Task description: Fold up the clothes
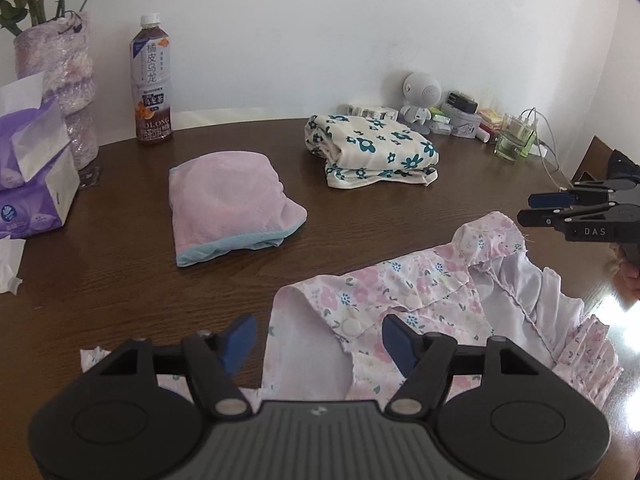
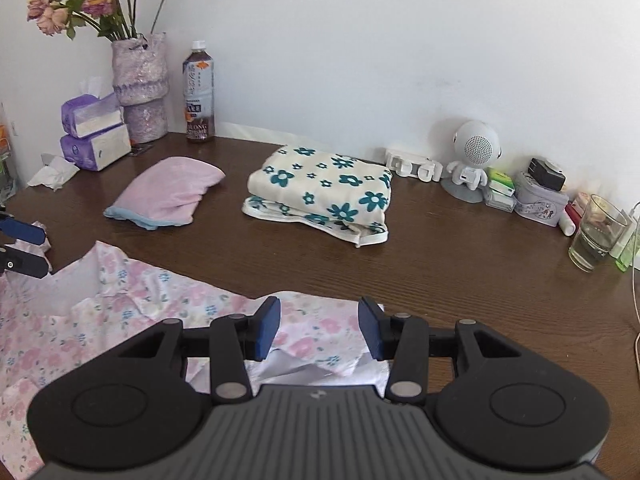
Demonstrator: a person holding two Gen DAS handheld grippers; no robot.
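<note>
Garment: I'm looking at the pink floral top (image 1: 420, 300), lying crumpled at the near edge of the counter (image 1: 360, 224), collar toward the back, white inner side showing on its right part.
Left gripper (image 1: 316, 336): I'm hovering it over the collar area w/ fingers wide apart, nothing btwn them.
Right gripper (image 2: 320, 328): I'm holding it over the top's right edge, fingers apart too, cloth under the gap but not pinched as far as I can tell.
Done pile: pink cloth (image 1: 228, 204) and blue-flower cloth (image 1: 372, 152) are sitting folded further back, well apart from the top.
Step, my read: I'm lining up both grippers to grab and spread or fold the top; can't tell which fold stage it's at.
Doing it well: I'm aiming each pinch at a single edge layer, symmetric abt the collar, keeping tension even so the ruffles aren't bunching.
Risk: I'm watching the glass (image 2: 596, 236) and cables on the right when swinging out.
</note>
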